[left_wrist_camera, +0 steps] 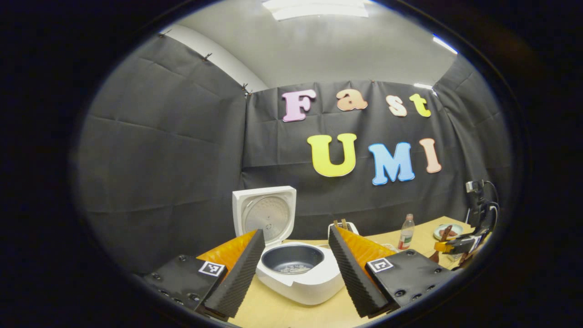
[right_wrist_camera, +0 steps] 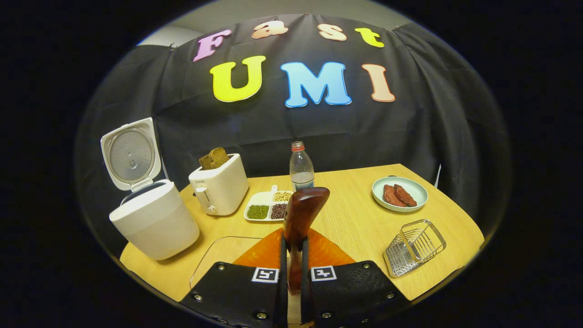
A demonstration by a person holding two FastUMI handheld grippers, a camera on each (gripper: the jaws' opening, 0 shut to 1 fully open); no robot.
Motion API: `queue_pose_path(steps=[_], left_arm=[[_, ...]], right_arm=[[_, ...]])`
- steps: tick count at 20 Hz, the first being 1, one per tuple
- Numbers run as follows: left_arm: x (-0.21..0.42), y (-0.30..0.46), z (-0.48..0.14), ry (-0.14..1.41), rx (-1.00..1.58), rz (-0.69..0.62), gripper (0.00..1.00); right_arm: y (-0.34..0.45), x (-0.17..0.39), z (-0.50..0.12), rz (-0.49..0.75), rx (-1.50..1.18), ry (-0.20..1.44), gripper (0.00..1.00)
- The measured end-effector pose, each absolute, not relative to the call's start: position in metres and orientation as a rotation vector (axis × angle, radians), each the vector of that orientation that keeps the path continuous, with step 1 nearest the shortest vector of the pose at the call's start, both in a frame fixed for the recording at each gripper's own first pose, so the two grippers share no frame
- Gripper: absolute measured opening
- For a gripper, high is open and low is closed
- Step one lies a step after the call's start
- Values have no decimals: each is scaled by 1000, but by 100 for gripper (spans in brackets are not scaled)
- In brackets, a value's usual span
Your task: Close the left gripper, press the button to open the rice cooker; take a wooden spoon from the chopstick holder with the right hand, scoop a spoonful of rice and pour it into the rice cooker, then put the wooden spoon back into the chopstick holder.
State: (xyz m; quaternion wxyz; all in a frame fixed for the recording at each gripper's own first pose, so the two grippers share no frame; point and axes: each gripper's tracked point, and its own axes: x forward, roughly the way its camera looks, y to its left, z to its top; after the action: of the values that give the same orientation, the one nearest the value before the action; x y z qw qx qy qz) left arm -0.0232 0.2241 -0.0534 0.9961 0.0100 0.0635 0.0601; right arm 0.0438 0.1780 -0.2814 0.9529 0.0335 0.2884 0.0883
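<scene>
The white rice cooker [left_wrist_camera: 300, 284] stands open with its lid [left_wrist_camera: 265, 213] upright, and a little rice lies in the dark inner pot [left_wrist_camera: 291, 260]. My left gripper [left_wrist_camera: 296, 232] is open, its fingers either side of the cooker and apart from it. My right gripper [right_wrist_camera: 294, 246] is shut on the handle of the wooden spoon [right_wrist_camera: 303, 207], whose bowl points up and away. In the right gripper view the cooker [right_wrist_camera: 152, 221] sits at the far left and the wire chopstick holder [right_wrist_camera: 414, 248] at the right. The right gripper [left_wrist_camera: 457, 246] also appears far right in the left gripper view.
A white toaster [right_wrist_camera: 219, 189] holding bread stands beside the cooker. A divided tray [right_wrist_camera: 268, 205] of grains and beans, a plastic bottle [right_wrist_camera: 301, 171] and a plate [right_wrist_camera: 400, 193] with reddish pieces are on the wooden table [right_wrist_camera: 355, 223]. A clear container [right_wrist_camera: 218, 255] lies near my right fingers.
</scene>
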Motion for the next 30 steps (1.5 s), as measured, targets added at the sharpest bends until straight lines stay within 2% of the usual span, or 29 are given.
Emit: queue_pose_path(steps=[4,10,18,22,30], left_arm=[[-27,227,-54,131,20,130,98],[-28,222,-52,123,11,124,98],[-35,230,-48,120,25,141,98],[-37,232,-42,112,37,149,98],[-36,222,-40,103,40,136,100]], right_arm=[[202,36,-283,229,52,584,12],[224,22,-282,279,197,647,11],[181,33,-294,158,658,808,11],[160,38,-296,112,859,830,11],[162,49,-256,141,1109,805,11]])
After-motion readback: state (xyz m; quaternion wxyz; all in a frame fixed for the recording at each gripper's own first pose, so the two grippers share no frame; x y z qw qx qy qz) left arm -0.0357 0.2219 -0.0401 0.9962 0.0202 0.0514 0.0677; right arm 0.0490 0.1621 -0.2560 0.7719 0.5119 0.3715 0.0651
